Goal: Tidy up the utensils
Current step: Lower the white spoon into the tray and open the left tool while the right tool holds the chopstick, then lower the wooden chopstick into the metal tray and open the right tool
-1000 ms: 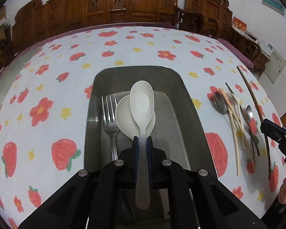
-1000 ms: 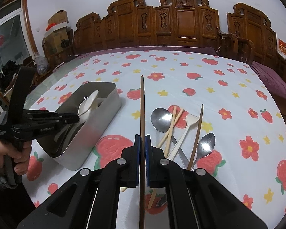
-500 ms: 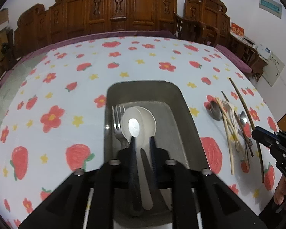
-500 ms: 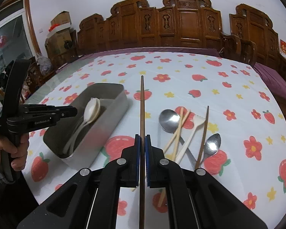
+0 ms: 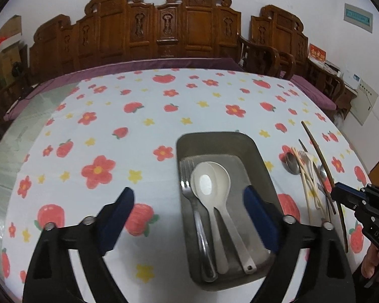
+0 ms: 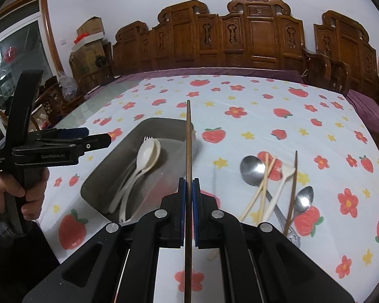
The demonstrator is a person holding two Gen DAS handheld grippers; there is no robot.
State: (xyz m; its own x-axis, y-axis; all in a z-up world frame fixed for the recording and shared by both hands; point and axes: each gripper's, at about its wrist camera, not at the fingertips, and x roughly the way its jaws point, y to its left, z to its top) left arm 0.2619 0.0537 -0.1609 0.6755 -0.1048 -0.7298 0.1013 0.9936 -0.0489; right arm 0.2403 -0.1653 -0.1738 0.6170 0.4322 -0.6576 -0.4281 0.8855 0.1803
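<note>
A grey metal tray (image 5: 262, 166) (image 6: 108, 166) on the flowered tablecloth holds a metal fork (image 5: 189, 189) and two white spoons (image 5: 209, 184) (image 6: 146, 156). My left gripper (image 5: 189, 202) is wide open and empty above the tray's near left part; it also shows in the right wrist view (image 6: 98, 139). My right gripper (image 6: 188, 192) is shut on a brown chopstick (image 6: 188, 146) that points forward, its tip over the tray's far right corner. The right gripper also shows in the left wrist view (image 5: 341, 193), right of the tray.
Loose utensils lie right of the tray: metal spoons (image 6: 252, 169), pale chopsticks (image 6: 262, 184), a white plastic fork (image 6: 283, 176) and another brown chopstick (image 6: 293, 186). Carved wooden chairs (image 6: 240, 40) line the table's far edge.
My left gripper let go of the white spoon, which now lies in the tray, opened wide and drew back to the left. My right gripper carried the brown chopstick left toward the tray.
</note>
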